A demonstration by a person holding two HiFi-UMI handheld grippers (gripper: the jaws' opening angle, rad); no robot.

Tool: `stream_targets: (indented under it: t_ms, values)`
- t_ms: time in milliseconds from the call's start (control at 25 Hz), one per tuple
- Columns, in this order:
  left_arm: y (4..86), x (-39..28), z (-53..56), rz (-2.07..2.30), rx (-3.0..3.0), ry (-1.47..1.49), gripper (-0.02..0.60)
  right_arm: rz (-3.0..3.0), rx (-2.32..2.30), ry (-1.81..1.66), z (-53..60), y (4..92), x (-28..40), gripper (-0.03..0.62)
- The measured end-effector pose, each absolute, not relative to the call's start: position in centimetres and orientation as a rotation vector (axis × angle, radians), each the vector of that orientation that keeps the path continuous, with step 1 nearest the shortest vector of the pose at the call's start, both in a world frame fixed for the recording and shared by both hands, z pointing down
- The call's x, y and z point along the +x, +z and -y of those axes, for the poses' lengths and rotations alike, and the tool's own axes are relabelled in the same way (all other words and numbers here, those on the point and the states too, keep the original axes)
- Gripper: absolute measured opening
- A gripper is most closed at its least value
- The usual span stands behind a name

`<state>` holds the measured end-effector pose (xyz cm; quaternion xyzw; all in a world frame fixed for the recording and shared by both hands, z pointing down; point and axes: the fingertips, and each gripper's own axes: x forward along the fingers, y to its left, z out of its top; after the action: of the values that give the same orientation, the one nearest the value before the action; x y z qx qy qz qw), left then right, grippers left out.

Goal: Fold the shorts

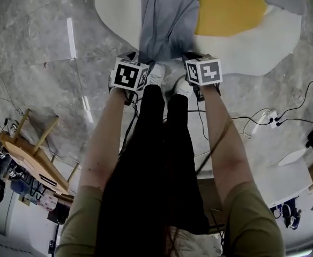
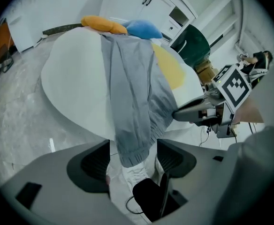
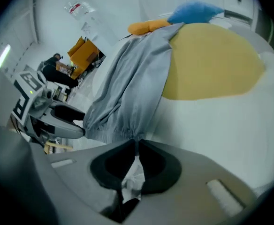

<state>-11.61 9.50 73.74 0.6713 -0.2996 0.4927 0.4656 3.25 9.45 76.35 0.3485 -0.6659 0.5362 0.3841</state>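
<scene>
Grey shorts (image 1: 164, 20) lie across an egg-shaped mat (image 1: 119, 9). At their near hem the left gripper (image 2: 133, 153) gapes around a cuff, and the right gripper (image 3: 137, 143) is pinched onto the cloth beside it.

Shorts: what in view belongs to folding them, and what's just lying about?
Job: grey shorts; white mat under them; left hand-held gripper, open, hem between its jaws; right hand-held gripper, shut on the shorts' edge.
Lying about: wooden chair; power strip; orange cushion; blue cushion.
</scene>
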Motion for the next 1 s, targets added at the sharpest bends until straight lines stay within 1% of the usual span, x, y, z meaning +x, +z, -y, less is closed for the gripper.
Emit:
stream_targets:
  t_ms: [120,200,320,440,560,600,640,680,840,1000]
  values:
    - [73.9,-11.6,-10.2,0.709,1.645,1.219,0.314,1.719,0.956,1.543,-10.6,75.4,4.5,0.031]
    - [74.1,-11.6,-10.9,0.697,1.633,1.223,0.314,1.705,0.995,1.589,-12.0,75.2,6.5,0.029]
    - [74.6,-11.4,-11.8,0.677,1.619,1.22,0.314,1.657,1.027,1.588,-13.5,75.7,9.6,0.029]
    - [75.0,-11.0,-11.7,0.659,1.629,1.217,0.314,1.704,0.983,1.523,-13.0,75.5,10.1,0.032]
    - [75.2,-10.3,-11.1,0.648,1.643,1.207,0.314,1.769,0.88,1.45,-12.5,74.4,9.1,0.062]
    - [75.1,-10.0,-10.9,0.647,1.645,1.202,0.314,1.785,0.844,1.441,-12.5,74.1,8.8,0.124]
    - [75.1,-9.7,-10.6,0.648,1.646,1.196,0.314,1.802,0.812,1.428,-12.5,73.7,8.5,0.226]
    - [75.1,-9.5,-10.3,0.65,1.645,1.189,0.314,1.812,0.79,1.405,-12.4,73.5,8.3,0.25]
    - [75.4,-8.6,-9.0,0.668,1.644,1.168,0.314,1.767,0.823,1.321,-11.7,74.2,9.4,0.25]
    - [76.9,-7.6,-9.8,0.645,1.576,1.154,0.314,1.687,0.835,1.428,-12.0,75.3,9.4,0.25]
